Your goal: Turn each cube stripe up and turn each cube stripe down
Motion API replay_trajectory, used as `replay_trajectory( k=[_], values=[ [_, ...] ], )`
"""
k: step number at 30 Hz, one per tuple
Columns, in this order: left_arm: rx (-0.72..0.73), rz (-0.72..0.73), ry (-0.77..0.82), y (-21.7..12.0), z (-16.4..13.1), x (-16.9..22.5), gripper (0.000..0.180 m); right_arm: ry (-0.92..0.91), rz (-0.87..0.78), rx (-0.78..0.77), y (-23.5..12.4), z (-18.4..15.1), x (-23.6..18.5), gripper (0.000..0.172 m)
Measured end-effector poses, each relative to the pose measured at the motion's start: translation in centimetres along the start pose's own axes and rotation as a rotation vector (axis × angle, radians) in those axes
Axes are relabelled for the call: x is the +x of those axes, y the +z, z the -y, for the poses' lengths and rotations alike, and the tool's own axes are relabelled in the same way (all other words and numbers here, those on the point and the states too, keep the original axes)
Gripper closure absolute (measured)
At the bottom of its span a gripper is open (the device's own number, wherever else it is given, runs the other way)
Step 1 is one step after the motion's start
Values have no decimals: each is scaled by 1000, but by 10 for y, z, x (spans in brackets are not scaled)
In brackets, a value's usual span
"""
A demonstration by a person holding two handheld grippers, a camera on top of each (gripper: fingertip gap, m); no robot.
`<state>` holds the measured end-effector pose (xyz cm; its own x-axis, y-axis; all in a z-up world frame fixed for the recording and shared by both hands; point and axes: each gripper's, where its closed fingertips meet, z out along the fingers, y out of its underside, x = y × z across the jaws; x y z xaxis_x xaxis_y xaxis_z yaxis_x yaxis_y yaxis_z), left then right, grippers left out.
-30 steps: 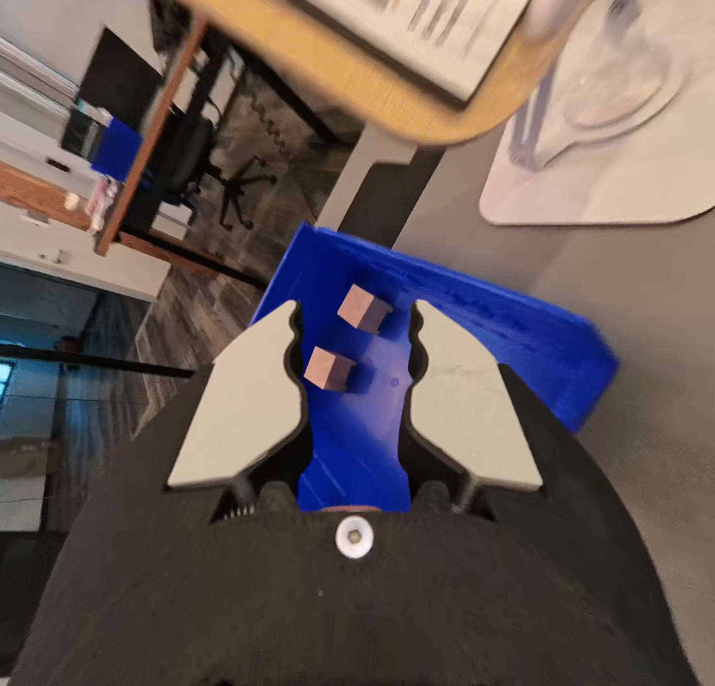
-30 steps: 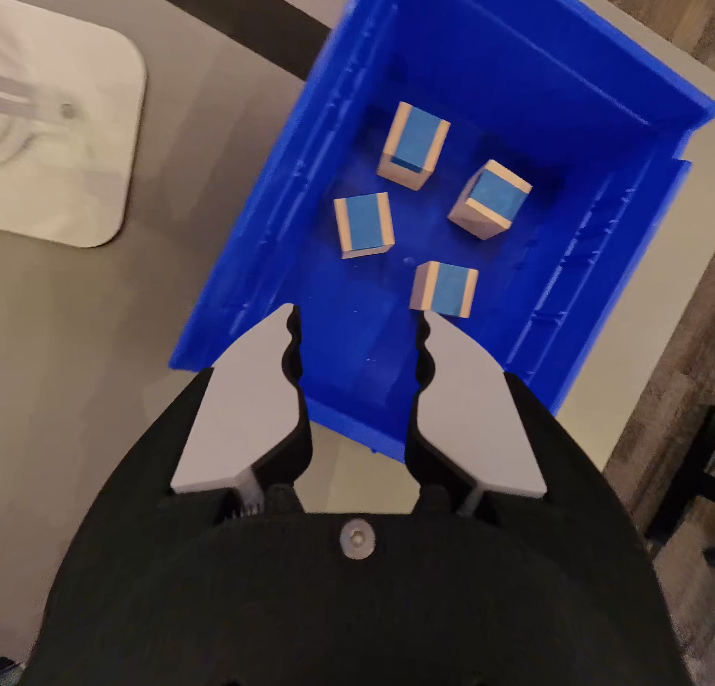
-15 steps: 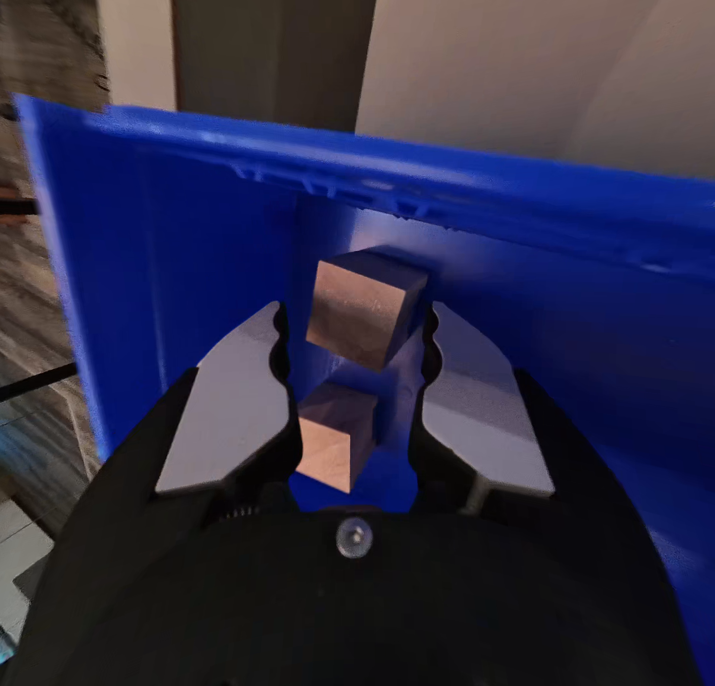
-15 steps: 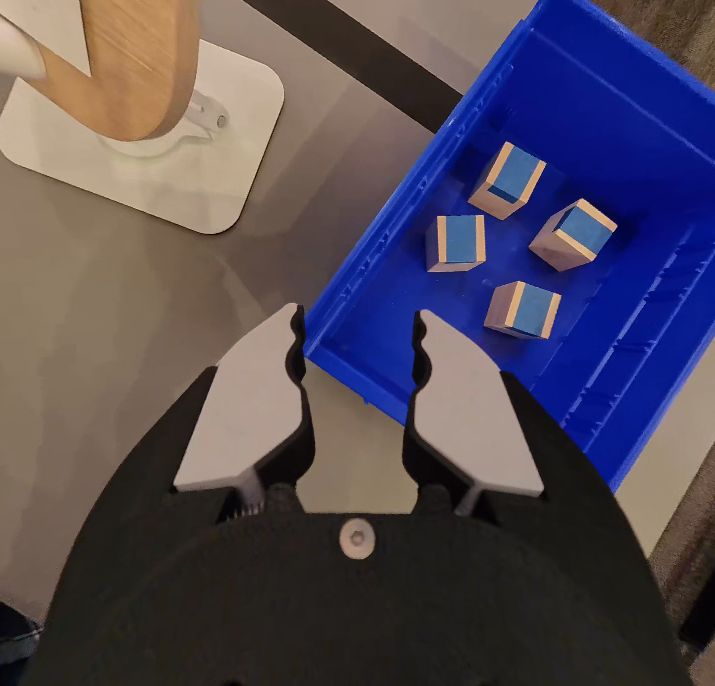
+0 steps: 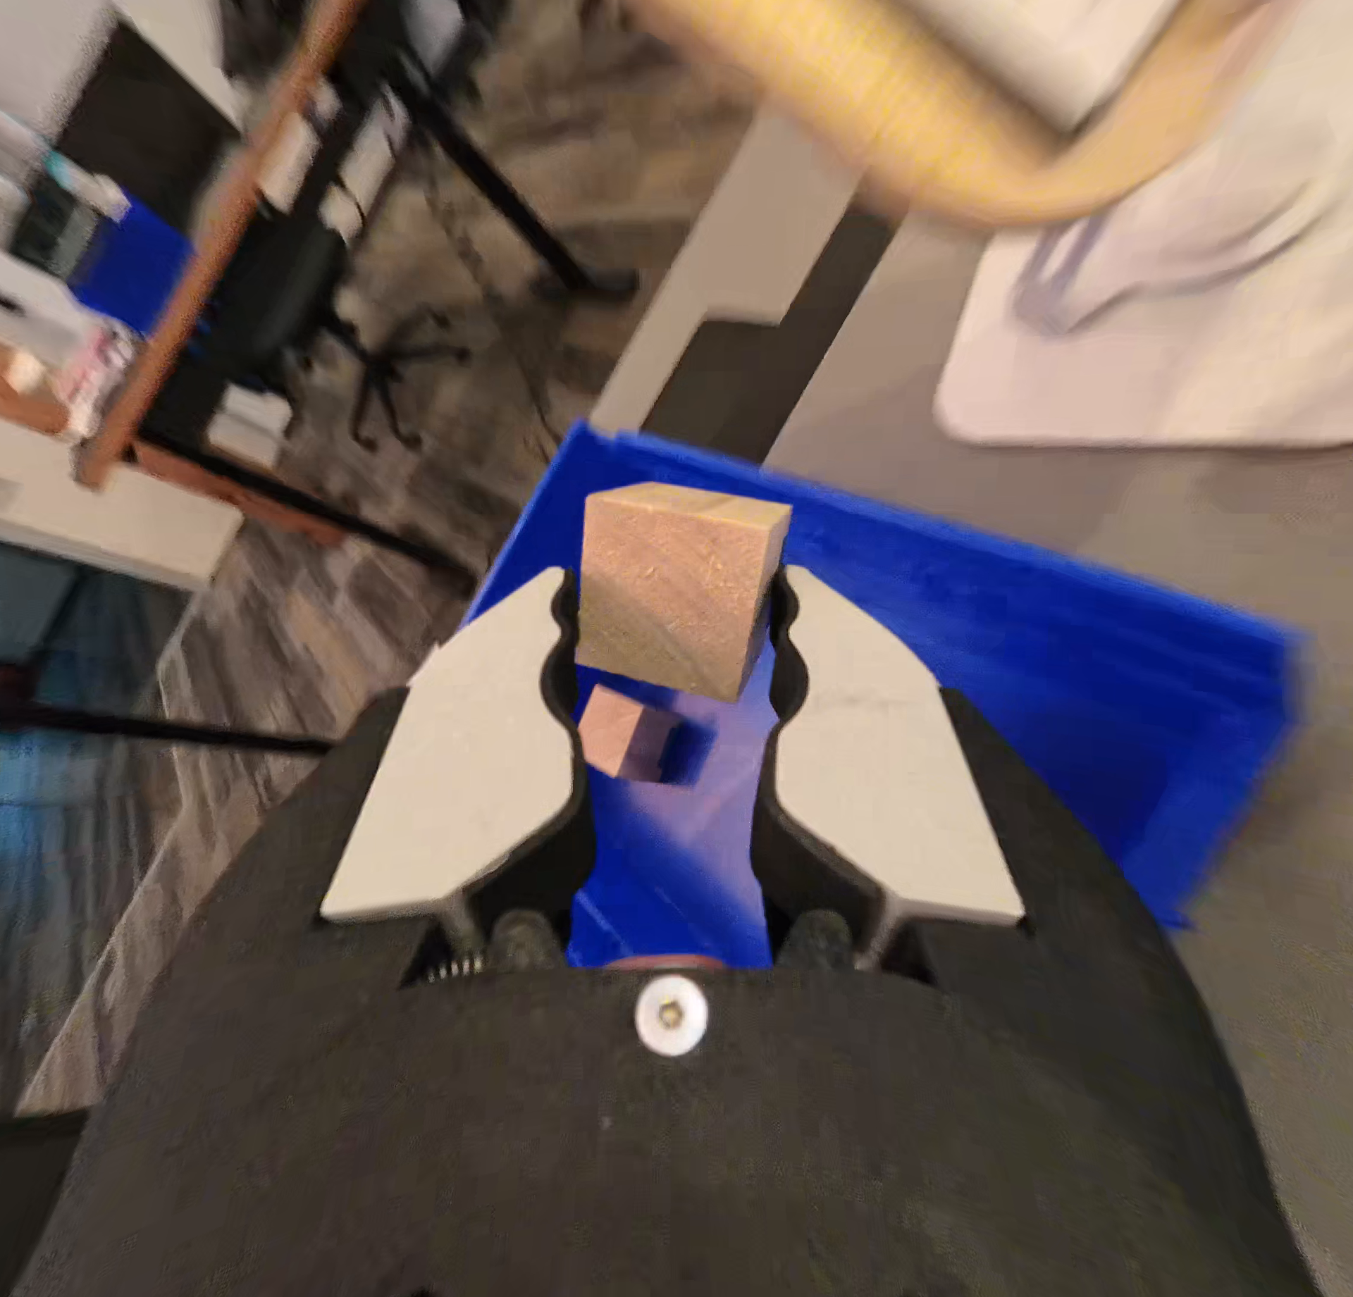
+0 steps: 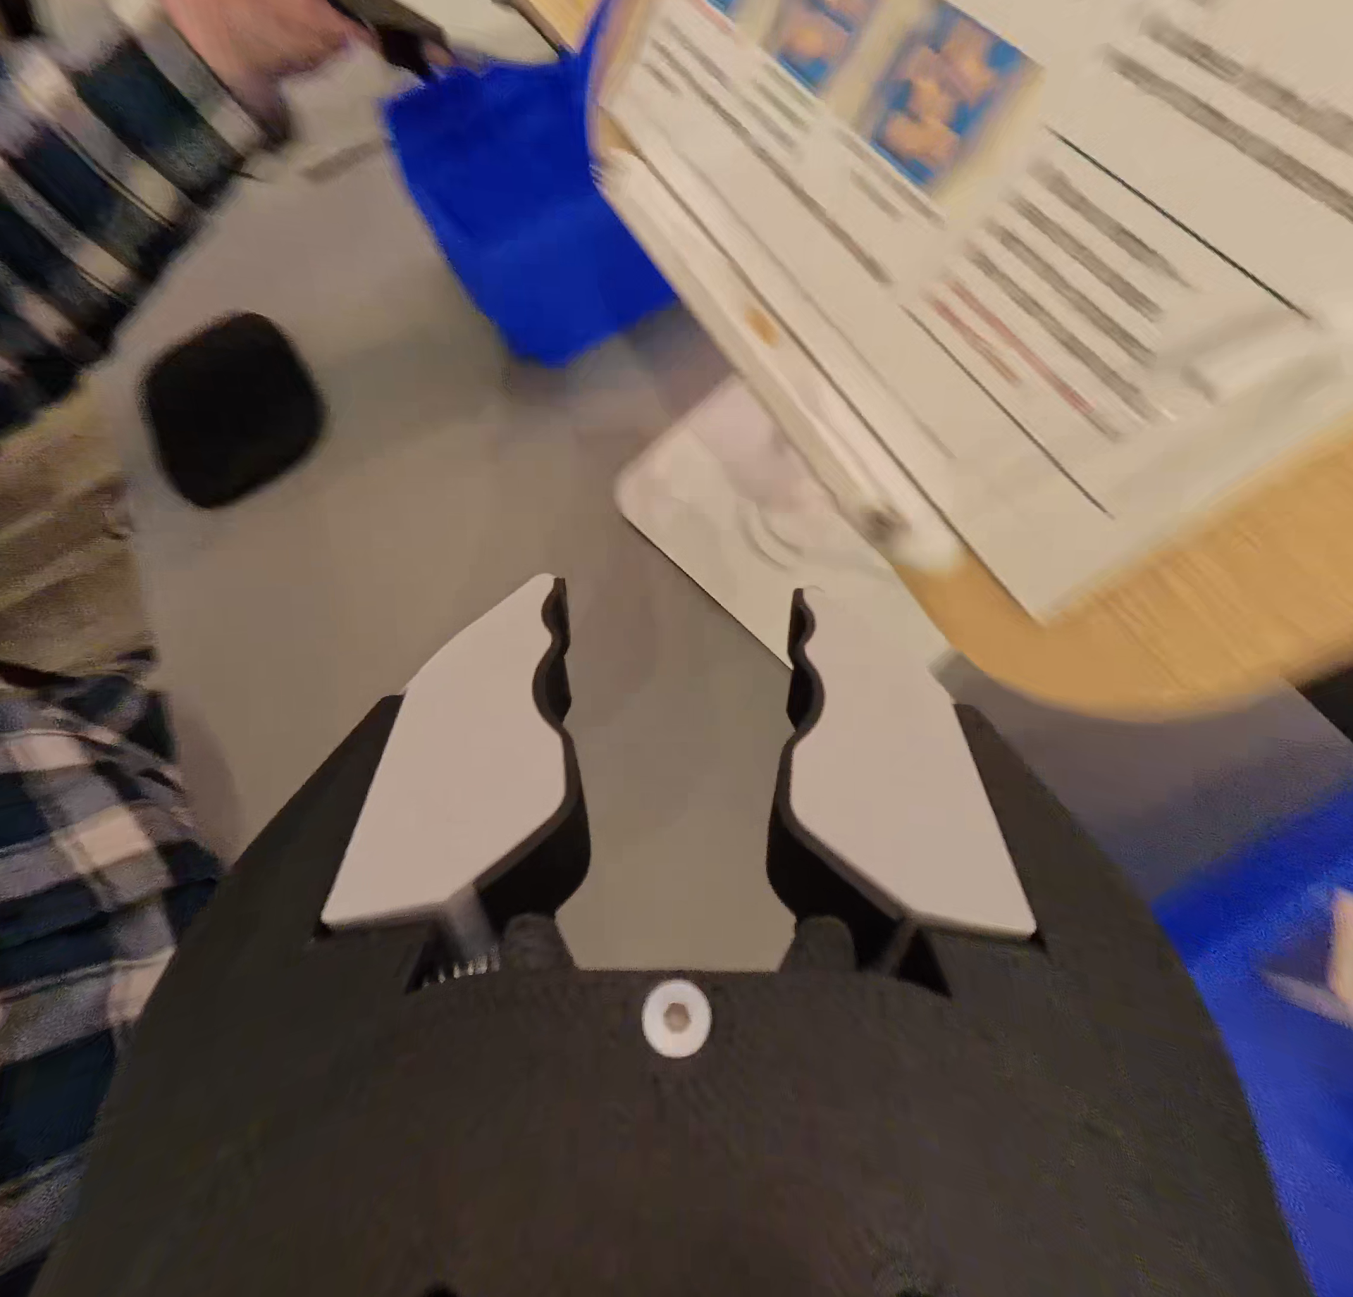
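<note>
Gripping a wooden cube (image 5: 677, 592) between its grey fingertips, the left gripper (image 5: 670, 596) now holds that block clear above the blue bin (image 5: 1025, 647) in the left wrist view; half a second ago the same cube sat low against the bin's wall with the jaws wider around it, so it has been pinched and lifted; both pads press on its side faces, and no stripe shows on the faces turned to the camera; I judge the flip of this cube is in hand, not yet finished; a second cube (image 5: 619, 738) lies on the bin's floor, below the held one; the gripper points slantwise down over the bin's near corner, and the blur suggests quick motion.

In the right wrist view the right gripper (image 6: 677, 596) stands spread with only grey tabletop (image 6: 410, 603) between its fingers; it has swung away from the bin, whose blue edge (image 6: 1274, 969) now shows only at the lower right of the gripper; ahead lie a white stand base (image 6: 725, 500) and a tilted wooden board (image 6: 1142, 632) carrying printed sheets; farther off sits another blue bin (image 6: 512, 200).
</note>
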<state>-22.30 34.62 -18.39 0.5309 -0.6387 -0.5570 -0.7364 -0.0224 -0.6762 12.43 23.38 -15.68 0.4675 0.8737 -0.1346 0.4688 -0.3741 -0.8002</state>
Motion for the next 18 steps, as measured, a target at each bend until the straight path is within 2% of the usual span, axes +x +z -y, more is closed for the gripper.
replay_trajectory(
  k=[3,6,8,13,15,16,18],
  values=[
    [236,38,14,-63,59,38,131,4,260,130,23,41,-67,106],
    [440,55,59,-113,118,86,131,132,575,268,36,78,-124,101],
    [517,70,119,-133,149,116,131,237,763,310,43,92,-150,98],
    [643,86,237,-157,199,170,131,319,1046,330,52,97,-197,95],
    [668,50,261,-157,208,188,131,332,1149,356,41,97,-211,105],
    [675,37,269,-155,211,194,132,310,1173,365,36,95,-216,124],
    [702,0,231,-154,217,202,131,258,1147,370,29,90,-220,126]
  ],
)
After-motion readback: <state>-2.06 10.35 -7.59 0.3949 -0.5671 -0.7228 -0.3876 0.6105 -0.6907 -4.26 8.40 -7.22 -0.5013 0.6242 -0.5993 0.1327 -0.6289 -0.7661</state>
